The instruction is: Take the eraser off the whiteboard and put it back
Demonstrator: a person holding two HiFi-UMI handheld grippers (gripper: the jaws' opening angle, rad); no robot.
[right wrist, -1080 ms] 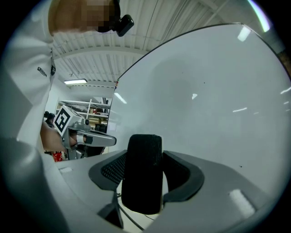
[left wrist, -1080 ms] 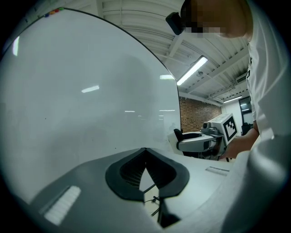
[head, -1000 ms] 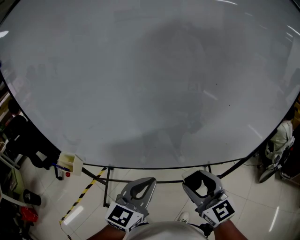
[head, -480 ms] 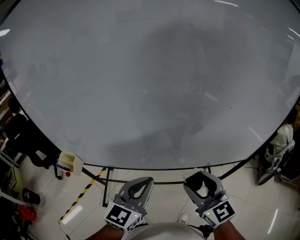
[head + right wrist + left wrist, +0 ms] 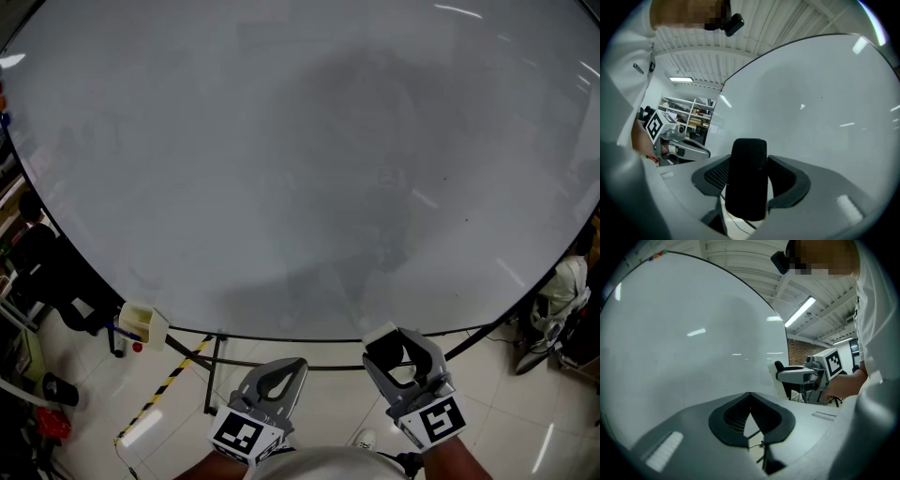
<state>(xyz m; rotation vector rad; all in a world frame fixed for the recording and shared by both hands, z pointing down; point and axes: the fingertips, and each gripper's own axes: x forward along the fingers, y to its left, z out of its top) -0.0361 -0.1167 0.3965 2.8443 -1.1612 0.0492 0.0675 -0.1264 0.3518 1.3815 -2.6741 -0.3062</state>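
Observation:
A big white whiteboard (image 5: 281, 169) fills the head view; its lower edge runs just above both grippers. My right gripper (image 5: 401, 349) is shut on the eraser (image 5: 384, 351), a block with black felt (image 5: 747, 178) that stands upright between the jaws in the right gripper view. The eraser sits just below the board's lower edge, apart from it. My left gripper (image 5: 296, 362) hangs to the left of it, shut, its tips (image 5: 750, 394) meeting with nothing between them. The whiteboard (image 5: 825, 103) surface ahead of the eraser is blank.
A small cream box (image 5: 142, 324) with markers hangs at the board's lower left corner. Black stand bars (image 5: 216, 367) and a yellow-black striped strip (image 5: 167, 386) lie below on the tiled floor. Dark chairs (image 5: 52, 281) stand at left, a pale bundle (image 5: 560, 279) at right.
My right gripper has risen a little towards the board's lower edge and rolled slightly, still holding the eraser. The left gripper has stayed where it was.

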